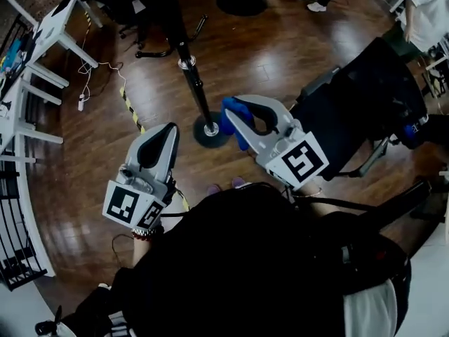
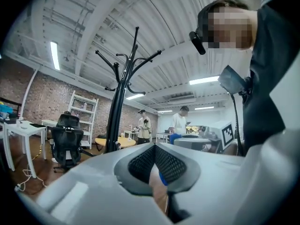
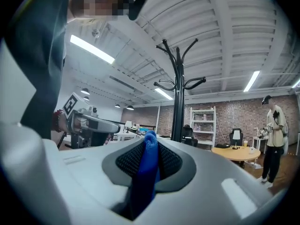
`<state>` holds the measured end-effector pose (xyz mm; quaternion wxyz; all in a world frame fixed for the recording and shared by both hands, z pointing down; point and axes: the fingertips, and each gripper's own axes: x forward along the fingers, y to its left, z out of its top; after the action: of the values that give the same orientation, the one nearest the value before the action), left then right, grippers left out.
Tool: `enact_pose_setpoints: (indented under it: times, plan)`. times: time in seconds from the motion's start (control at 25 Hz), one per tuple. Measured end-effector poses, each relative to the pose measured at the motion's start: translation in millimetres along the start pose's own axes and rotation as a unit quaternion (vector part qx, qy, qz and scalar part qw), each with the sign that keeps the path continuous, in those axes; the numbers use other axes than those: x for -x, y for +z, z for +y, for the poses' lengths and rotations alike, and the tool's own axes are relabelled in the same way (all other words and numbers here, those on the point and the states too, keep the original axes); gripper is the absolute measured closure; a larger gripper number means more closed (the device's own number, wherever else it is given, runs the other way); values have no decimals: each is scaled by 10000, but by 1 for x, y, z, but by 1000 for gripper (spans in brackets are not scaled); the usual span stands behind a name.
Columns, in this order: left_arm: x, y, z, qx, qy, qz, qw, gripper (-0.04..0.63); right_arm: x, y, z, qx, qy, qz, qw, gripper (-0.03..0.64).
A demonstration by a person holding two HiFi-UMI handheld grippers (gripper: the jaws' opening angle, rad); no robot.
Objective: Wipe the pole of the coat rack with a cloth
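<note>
The black coat rack pole [image 1: 193,76] slants down to its round base [image 1: 210,130] on the wooden floor, just ahead of both grippers. My right gripper [image 1: 235,105] is shut on a blue cloth [image 1: 240,137], close to the right of the base and not touching the pole. In the right gripper view the cloth [image 3: 147,172] sticks up between the shut jaws of that gripper [image 3: 151,137], with the pole [image 3: 177,107] straight beyond. My left gripper [image 1: 170,128] is shut with nothing in it, left of the base. The left gripper view shows the pole [image 2: 117,121] left of the gripper [image 2: 154,146].
A black office chair [image 1: 365,111] stands close on the right, and white tables [image 1: 42,34] line the left wall. A cable with yellow-black tape [image 1: 130,107] crosses the floor left of the base. Another round base [image 1: 242,2] stands farther off. People stand near a round table [image 3: 236,151].
</note>
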<state>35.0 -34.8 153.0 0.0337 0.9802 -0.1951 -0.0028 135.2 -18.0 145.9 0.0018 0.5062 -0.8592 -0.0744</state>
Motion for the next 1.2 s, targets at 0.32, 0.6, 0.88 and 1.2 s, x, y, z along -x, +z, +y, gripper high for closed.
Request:
enact_pose_setpoints:
  times: [0.32, 0.6, 0.88, 1.2]
  plan:
    - [1, -14, -1, -156, 61, 244, 9996, 589, 3, -18, -14, -671, -191, 55, 9976, 554]
    - [9, -13, 5, -159, 110, 193, 9996, 589, -5, -26, 7, -625, 2, 203, 9978, 554]
    - [23, -12, 4, -169, -43, 217, 9996, 589, -34, -28, 32, -496, 251, 265, 9981, 555]
    - [13, -18, 25, -206, 316, 193, 9991, 589, -9, -29, 4, -681, 195, 293, 9971, 554]
